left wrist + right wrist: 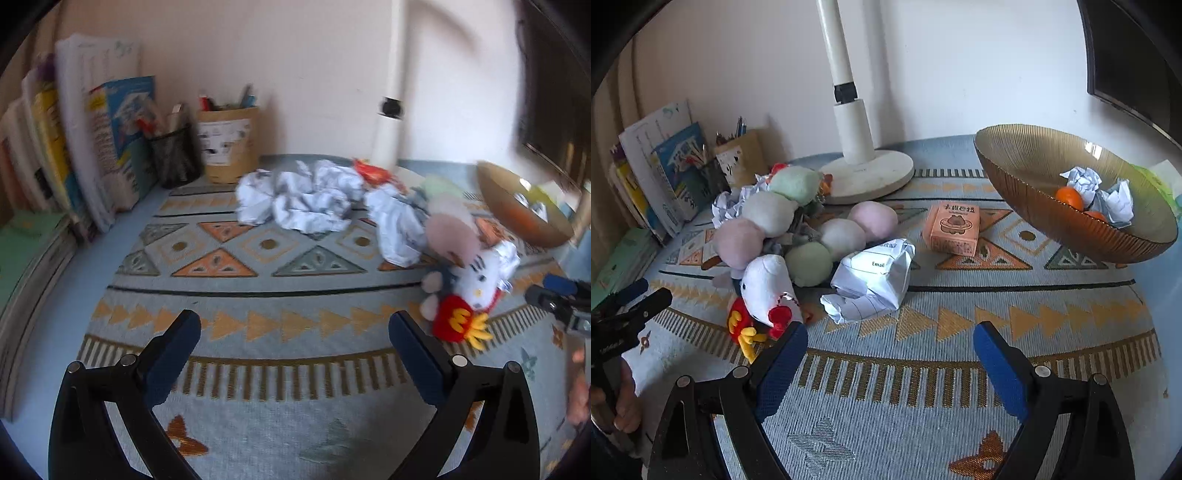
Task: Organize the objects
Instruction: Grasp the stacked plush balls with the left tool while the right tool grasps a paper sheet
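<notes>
My left gripper [294,326] is open and empty above the patterned cloth; it also shows at the left edge of the right wrist view [635,295]. My right gripper [890,339] is open and empty; its tip shows at the right edge of the left wrist view [554,291]. A white cat plush with red fries [764,291] lies just left of the right gripper's left finger, also in the left wrist view [476,280]. Crumpled paper [875,277] lies ahead of the right gripper. More crumpled paper [306,195] lies ahead of the left gripper. An amber glass bowl [1034,177] holds oranges and paper balls.
Pastel plush balls [768,210] pile behind the cat plush. An orange carton [955,229] stands mid-table. A white lamp base [871,173] stands at the back. Books [85,140], a mesh pen cup [173,155] and a cardboard pen holder [229,147] line the back left.
</notes>
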A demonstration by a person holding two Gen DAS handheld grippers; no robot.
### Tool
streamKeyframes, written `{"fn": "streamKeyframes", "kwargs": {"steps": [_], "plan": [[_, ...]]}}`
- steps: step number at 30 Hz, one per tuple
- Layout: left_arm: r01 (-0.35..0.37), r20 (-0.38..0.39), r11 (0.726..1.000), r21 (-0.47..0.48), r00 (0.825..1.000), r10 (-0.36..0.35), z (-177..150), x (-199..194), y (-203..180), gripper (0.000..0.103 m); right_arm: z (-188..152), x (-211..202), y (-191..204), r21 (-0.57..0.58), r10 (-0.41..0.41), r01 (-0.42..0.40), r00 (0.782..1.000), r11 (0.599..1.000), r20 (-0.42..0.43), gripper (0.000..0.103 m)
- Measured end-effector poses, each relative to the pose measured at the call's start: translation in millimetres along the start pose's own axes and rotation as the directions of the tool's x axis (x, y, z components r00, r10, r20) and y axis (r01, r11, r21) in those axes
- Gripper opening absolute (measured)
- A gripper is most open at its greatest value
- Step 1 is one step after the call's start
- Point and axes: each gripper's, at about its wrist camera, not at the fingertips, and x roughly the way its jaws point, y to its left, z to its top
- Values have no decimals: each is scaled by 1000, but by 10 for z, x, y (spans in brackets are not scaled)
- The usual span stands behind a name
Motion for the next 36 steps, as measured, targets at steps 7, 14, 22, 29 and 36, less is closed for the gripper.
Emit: {"fn": "streamKeyframes", "kwargs": {"steps": [7, 14, 22, 29, 36], "plan": [[279, -39, 954, 113, 960, -277, 738, -58, -603, 93, 353, 202, -403, 285, 250, -206, 960, 936, -129, 75], [242, -247, 939, 243, 952, -182, 1007, 689, -1273, 54, 524, 472, -228, 148, 137, -115, 979, 982, -151, 60], [328, -118, 932, 154, 943, -312, 1025, 236, -1017, 42, 525, 360, -126, 108, 151, -144, 987, 984, -58, 39], [125, -133, 991, 53, 984, -117, 403, -129, -247, 42, 189, -175, -129, 2, 217, -218, 970, 976, -106, 40], [58, -196, 993, -104, 977, -77, -79, 140, 175, 47, 71, 109, -45, -45, 138, -151, 967, 988, -214, 59]]}}
